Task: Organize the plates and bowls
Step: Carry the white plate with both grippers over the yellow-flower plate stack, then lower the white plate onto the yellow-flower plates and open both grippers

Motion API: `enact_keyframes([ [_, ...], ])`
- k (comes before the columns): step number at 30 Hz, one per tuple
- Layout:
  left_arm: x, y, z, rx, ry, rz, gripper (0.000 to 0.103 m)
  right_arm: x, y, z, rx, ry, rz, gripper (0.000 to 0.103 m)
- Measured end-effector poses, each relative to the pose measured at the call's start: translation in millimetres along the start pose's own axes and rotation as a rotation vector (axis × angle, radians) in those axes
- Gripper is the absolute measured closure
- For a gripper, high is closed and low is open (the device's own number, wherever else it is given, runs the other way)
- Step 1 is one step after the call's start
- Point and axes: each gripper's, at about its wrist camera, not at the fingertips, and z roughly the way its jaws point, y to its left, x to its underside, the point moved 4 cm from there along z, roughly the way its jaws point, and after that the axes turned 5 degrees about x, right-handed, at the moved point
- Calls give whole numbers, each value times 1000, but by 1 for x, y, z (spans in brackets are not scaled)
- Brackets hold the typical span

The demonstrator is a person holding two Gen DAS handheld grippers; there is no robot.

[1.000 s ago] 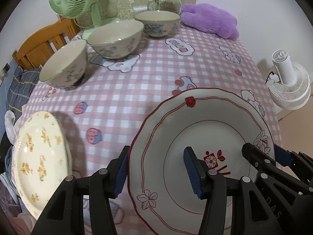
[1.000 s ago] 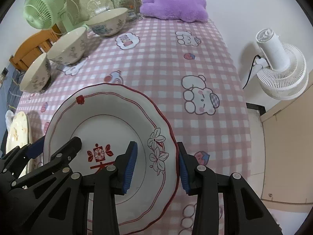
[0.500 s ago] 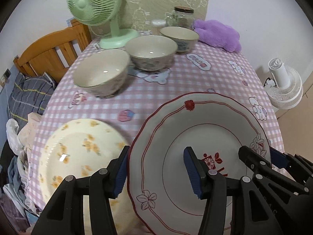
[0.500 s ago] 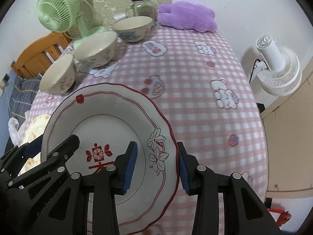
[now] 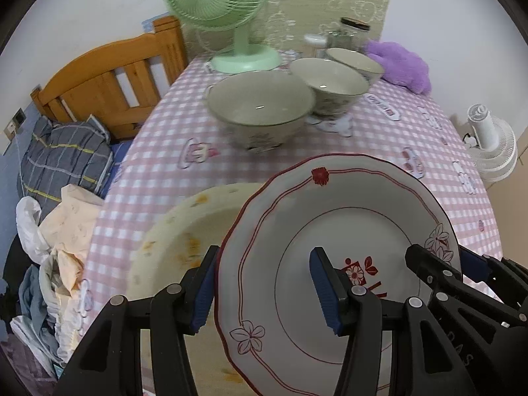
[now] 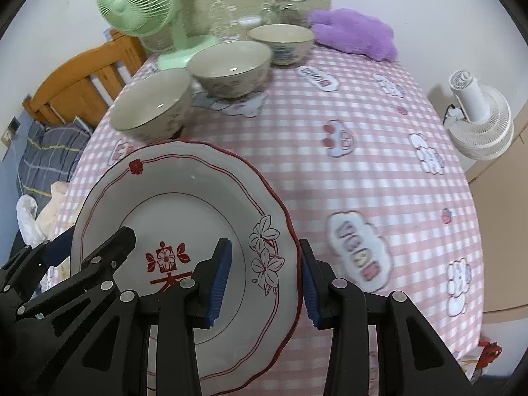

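Observation:
Both grippers hold one white plate with red trim [image 5: 333, 231], which also shows in the right wrist view [image 6: 184, 204]. My left gripper [image 5: 264, 283] is shut on its left rim; my right gripper [image 6: 264, 277] is shut on its right rim. The plate hangs above the table, partly over a cream plate with yellow flowers [image 5: 184, 231] near the front left edge. Three bowls stand in a row behind: near [image 5: 260, 105], middle [image 5: 330, 82], far [image 5: 354, 61]. They also show in the right wrist view: near [image 6: 151, 109], middle [image 6: 231, 66], far [image 6: 282, 41].
A green desk fan [image 5: 224, 10] and a glass jar [image 5: 349, 34] stand at the table's back. A purple plush [image 6: 356, 33] lies back right. The pink checked tablecloth [image 6: 363, 132] covers the table. A wooden headboard [image 5: 109, 79] and bedding are left, a white fan [image 6: 478, 122] right.
Both grippers have carried the red-trimmed plate to the left, so that it now overlaps the yellow-flowered plate. The bowls and green fan appear nearer and more central.

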Motion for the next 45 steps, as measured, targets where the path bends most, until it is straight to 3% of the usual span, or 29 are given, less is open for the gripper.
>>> enact_keyframes([
  [12, 17, 49, 13, -35, 48, -11, 48, 7, 63, 16, 5, 56, -63, 60],
  [26, 18, 50, 19, -97, 30, 50, 48, 9, 75, 32, 39, 91, -66, 60],
  [33, 19, 49, 19, -108, 22, 58, 47, 10, 68, 25, 11, 84, -61, 60],
  [34, 19, 49, 19, -113, 22, 63, 47, 9, 65, 23, 11, 76, -58, 64],
  [35, 19, 48, 20, -118, 22, 66, 47, 9, 63, 20, 4, 66, -53, 78],
  [45, 21, 55, 20, -139, 35, 59, 33, 11, 77, 22, -1, 69, -124, 79],
])
